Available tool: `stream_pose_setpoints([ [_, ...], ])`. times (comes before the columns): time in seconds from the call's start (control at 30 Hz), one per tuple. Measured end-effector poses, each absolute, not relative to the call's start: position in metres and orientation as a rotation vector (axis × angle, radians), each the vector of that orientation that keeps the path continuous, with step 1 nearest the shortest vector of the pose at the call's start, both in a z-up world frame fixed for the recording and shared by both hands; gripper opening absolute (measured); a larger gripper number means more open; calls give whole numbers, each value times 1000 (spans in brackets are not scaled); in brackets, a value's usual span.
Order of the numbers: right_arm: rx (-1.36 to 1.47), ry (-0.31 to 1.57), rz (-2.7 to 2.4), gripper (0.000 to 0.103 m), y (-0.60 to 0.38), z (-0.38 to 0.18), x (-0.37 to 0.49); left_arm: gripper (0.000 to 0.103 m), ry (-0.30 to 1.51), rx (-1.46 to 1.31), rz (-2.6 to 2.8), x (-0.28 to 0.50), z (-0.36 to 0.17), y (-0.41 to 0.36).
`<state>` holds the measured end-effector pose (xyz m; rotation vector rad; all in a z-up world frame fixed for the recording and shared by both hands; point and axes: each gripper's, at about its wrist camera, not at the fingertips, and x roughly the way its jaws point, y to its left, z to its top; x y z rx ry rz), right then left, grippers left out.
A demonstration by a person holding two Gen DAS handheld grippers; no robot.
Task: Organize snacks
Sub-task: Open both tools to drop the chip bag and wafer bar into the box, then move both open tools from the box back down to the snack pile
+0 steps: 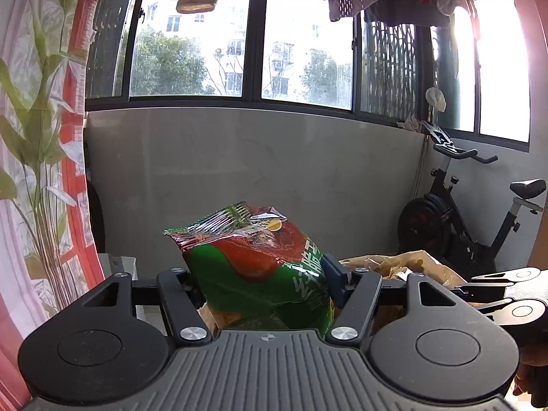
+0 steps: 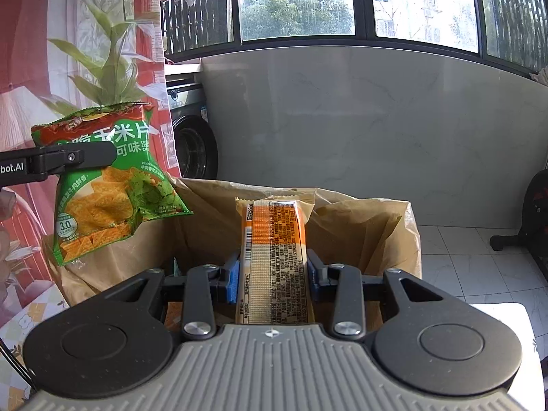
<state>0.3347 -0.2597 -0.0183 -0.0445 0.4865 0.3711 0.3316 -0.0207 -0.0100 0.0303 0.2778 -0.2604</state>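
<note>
Right wrist: right gripper [image 2: 272, 282] clamps orange packet [image 2: 274, 257], left gripper [image 1: 263, 282] clamps chip bag [image 1: 260, 267], above tiled floor [image 2: 479, 257].

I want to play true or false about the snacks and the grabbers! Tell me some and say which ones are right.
1. The left gripper holds a green and red chip bag. True.
2. The right gripper is empty. False: it grips an orange packet.
3. A brown paper bag stands open beyond the grippers. True.
4. The chip bag lies on the floor. False: it is held up in the air.
5. An exercise bike stands by the wall. True.
</note>
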Motion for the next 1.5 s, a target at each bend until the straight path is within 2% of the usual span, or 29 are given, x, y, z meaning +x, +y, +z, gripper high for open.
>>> stream_pose_setpoints([
  [0.07,-52,496,364,41,-261,-20,333,67,301,38,-243,334,-14,-19],
  [0.13,-32,507,358,47,-264,-19,331,68,322,46,-223,336,-14,-17],
  [0.23,-23,499,361,59,-267,-15,322,79,331,26,-223,332,-11,-11],
  [0.57,-78,446,359,64,-260,2,276,85,333,-19,-282,292,8,0],
  [0.87,-94,439,354,64,-272,-5,230,85,382,-18,-302,248,-11,10],
  [1.03,-93,444,348,70,-280,-10,208,85,376,-29,-296,225,-17,27],
  [1.5,-97,454,357,74,-289,-40,170,85,374,-34,-230,174,-40,53],
])
